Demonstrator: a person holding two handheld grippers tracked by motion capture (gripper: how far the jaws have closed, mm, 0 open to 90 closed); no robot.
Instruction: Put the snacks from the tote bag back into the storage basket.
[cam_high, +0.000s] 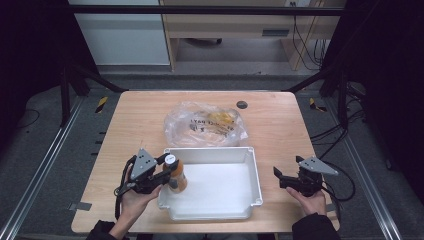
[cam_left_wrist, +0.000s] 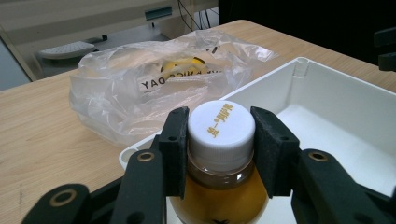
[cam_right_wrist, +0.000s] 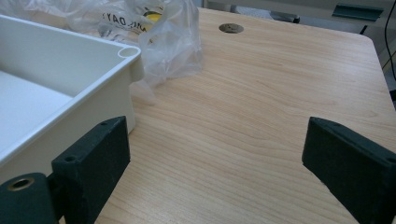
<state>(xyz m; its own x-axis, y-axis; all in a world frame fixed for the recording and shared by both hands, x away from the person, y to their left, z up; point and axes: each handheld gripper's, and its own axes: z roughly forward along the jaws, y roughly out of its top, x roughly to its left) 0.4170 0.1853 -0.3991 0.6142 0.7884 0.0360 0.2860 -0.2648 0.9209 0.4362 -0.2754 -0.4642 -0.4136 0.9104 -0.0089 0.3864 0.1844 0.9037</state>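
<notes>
Black left claw (cam_left_wrist: 220, 140) clamping bottle (cam_left_wrist: 222, 154) neck, right claw (cam_right_wrist: 219, 168) spread wide

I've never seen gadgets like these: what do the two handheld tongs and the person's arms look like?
Both tongs, left and right, are black, with flat rectangular pads, a grey three-cornered plate on top and a trailing black cable. The person wears dark sleeves.

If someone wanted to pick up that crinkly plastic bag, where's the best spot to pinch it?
Probably the loose bunched film at the plastic bag right end, coming from the bare table side. It looks thin and gathered there, away from the white tray.
</notes>
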